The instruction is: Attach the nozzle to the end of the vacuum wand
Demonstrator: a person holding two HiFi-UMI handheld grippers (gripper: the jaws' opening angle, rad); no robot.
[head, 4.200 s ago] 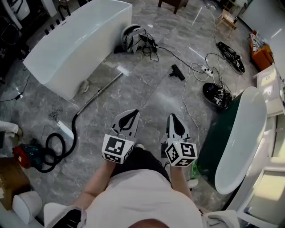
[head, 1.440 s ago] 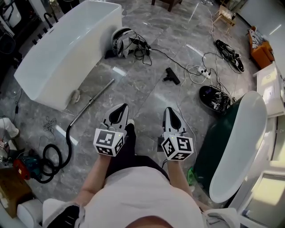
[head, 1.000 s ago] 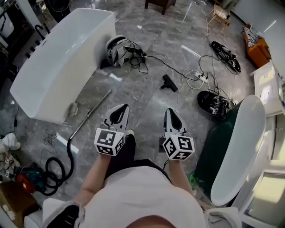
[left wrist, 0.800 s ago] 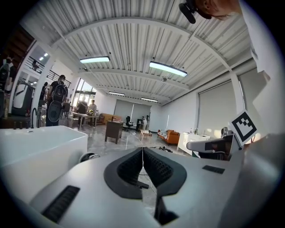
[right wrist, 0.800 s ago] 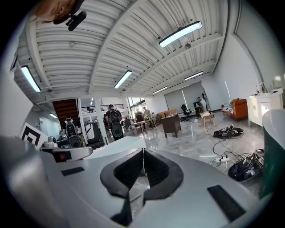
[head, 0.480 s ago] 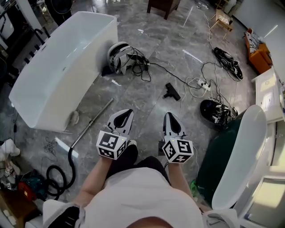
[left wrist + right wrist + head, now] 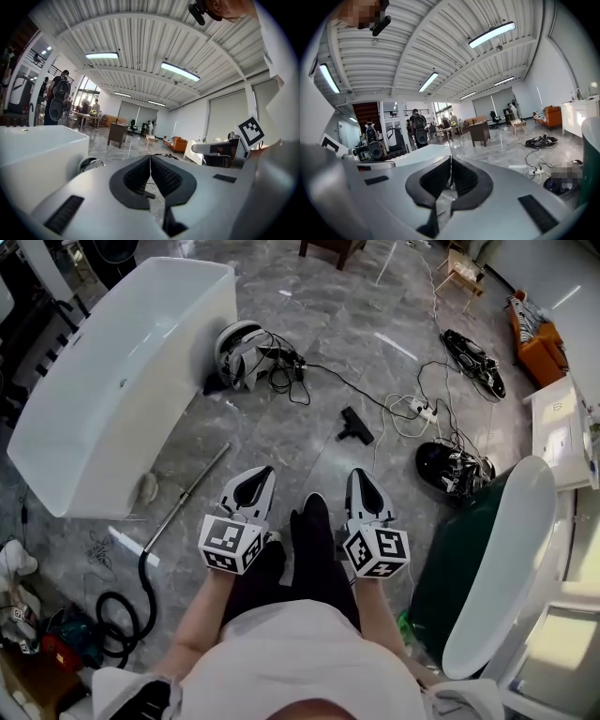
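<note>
Indoors, grey marble floor [image 7: 309, 352], white tub [image 7: 103, 381], nozzle [image 7: 354, 426] apart from wand [image 7: 187, 495], L hand-held gripper [image 7: 262, 471] closed, R hand-held gripper [image 7: 360, 473] closed.

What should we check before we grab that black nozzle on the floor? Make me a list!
1. Left tongs empty: ok, shut on nothing.
2. Right tongs empty: ok, shut on nothing.
3. Tongs open, ready to grab: not ok, both are shut.
4. Nozzle free to lift: ok, nothing lies on it.
5. Vacuum wand end bare: ok, it lies beside the white bathtub with nothing fitted on it.
</note>
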